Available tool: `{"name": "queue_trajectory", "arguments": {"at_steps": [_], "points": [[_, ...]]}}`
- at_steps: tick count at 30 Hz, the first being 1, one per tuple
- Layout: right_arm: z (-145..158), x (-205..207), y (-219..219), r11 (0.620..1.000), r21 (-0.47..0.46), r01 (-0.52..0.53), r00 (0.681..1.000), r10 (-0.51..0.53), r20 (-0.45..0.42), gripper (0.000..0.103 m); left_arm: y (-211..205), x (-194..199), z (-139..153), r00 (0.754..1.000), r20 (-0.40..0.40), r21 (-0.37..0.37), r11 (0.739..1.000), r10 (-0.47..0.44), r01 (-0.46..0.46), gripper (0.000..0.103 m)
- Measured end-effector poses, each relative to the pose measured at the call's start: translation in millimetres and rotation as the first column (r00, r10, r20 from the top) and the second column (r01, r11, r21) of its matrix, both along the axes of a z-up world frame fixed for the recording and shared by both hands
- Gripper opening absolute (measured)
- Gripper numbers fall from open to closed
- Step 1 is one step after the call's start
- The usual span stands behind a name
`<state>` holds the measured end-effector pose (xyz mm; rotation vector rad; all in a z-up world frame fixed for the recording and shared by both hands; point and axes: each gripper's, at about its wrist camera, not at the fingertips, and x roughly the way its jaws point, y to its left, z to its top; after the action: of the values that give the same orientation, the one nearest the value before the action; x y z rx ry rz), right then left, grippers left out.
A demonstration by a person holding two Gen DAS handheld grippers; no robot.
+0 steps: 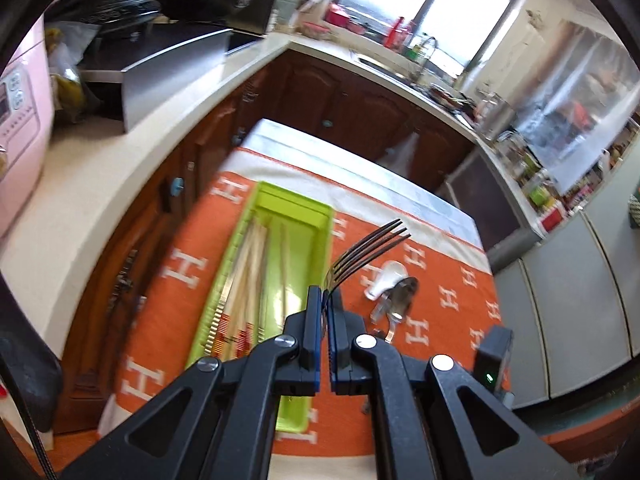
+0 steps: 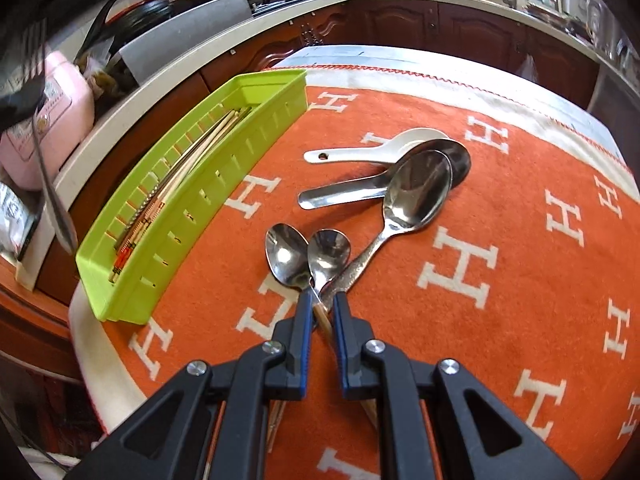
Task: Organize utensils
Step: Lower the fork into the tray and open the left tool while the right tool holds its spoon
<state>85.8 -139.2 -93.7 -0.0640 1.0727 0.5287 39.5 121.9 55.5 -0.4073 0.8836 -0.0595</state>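
My left gripper (image 1: 325, 294) is shut on a metal fork (image 1: 368, 248), held in the air above the green utensil tray (image 1: 316, 216), which holds chopsticks (image 1: 248, 264). My right gripper (image 2: 320, 302) is low over the orange cloth, its jaws closed around the handles of two small spoons (image 2: 308, 256) with wooden handles. A large metal spoon (image 2: 416, 192), a short metal spoon (image 2: 344, 196) and a white ceramic spoon (image 2: 400, 144) lie just beyond. The tray (image 2: 200, 208) lies to the left, and the fork (image 2: 48, 184) hangs at the far left edge.
The table has an orange cloth (image 2: 520, 208) with white H letters. A white counter (image 1: 120, 152) with dark wooden cabinets (image 1: 340, 96) runs behind and to the left. A pink appliance (image 2: 56, 120) stands on the counter.
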Motion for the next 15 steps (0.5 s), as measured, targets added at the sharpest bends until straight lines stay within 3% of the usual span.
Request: {"name": "queue_trajectory", "arguments": {"at_steps": [7, 15], "points": [[1.1, -2.4, 7.5, 0.998, -0.058, -0.037, 0.999, 0.038, 0.023, 0.011, 3.5, 33.3, -33.1, 0.995, -0.104, -0.012, 1.000, -0.006, 0.004, 0.000], [0.6, 1.1, 3.3, 0.999, -0.030, -0.020, 1.000, 0.019, -0.010, 0.011, -11.8, 69.4, -84.6, 0.968, -0.249, -0.025, 0.999, -0.030, 0.025, 0.000]]}}
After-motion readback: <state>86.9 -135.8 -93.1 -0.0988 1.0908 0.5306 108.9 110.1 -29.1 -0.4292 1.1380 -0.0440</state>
